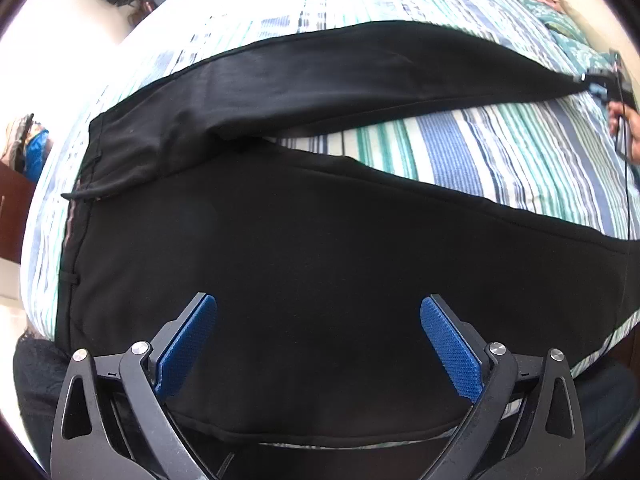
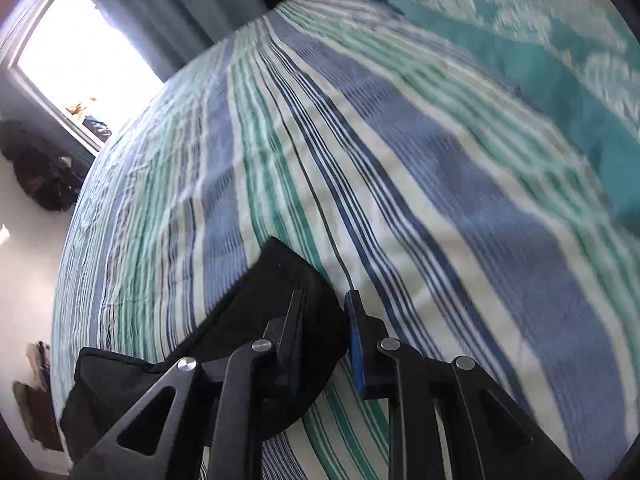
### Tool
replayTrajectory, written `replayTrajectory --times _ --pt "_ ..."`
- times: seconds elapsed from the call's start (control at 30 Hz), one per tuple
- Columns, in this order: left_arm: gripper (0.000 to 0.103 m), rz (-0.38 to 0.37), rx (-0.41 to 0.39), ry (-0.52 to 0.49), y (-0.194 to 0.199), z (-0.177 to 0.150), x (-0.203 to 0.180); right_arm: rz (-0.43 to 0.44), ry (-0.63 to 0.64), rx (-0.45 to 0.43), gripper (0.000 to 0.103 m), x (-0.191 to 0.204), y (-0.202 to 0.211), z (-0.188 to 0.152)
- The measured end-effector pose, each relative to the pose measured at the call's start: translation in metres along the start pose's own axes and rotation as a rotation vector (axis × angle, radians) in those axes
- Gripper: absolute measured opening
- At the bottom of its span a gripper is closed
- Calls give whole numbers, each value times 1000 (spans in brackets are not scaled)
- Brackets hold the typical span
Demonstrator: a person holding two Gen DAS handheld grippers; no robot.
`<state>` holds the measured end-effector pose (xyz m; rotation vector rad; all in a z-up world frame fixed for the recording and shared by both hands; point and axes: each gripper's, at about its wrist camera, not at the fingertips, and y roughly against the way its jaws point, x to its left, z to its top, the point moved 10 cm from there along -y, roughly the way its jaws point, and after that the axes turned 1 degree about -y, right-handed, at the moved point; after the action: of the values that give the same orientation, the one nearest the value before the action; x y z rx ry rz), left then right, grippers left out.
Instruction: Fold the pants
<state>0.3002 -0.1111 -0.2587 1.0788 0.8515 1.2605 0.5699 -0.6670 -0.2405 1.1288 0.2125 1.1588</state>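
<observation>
Above the wide upper part of the black cloth pants (image 1: 320, 264), the left gripper (image 1: 319, 344) hangs with its two blue ribbed pads (image 1: 188, 344) far apart. Nothing is between them, and you cannot tell if the tips touch the cloth.

The pants lie spread out on the bed with the blue, green and white striped sheet (image 1: 460, 152). The waistband is at the left in the left wrist view. One leg runs across the bottom of that view, and the other leg stretches away to the far right. At the thin end of that far leg sits the right gripper (image 1: 596, 80), held by a person's hand (image 1: 626, 124).

In the right wrist view, the right gripper (image 2: 326, 300) has its two fingers close together, with a small gap between them. The striped sheet shows through that gap. The black pant leg end (image 2: 256, 292) lies bunched just beside and under the left finger, touching it, not pinched between the two fingers. A thin dark cord (image 2: 316, 196) runs along the sheet up to the gripper. A teal patterned blanket (image 2: 540, 64) lies farther off.
</observation>
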Motion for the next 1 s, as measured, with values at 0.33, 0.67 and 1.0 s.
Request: replayTrajectory --times 0.33,0.67,1.0 --pt "102 -5 -1 -54 -3 -1 -16 -268 159 51 45 -25 -6 18" --pt "102 189 -240 73 -21 100 65 316 104 134 46 155 -21 -86" --pt "100 -14 -154 -5 -21 40 8 333 378 118 68 228 121 -334"
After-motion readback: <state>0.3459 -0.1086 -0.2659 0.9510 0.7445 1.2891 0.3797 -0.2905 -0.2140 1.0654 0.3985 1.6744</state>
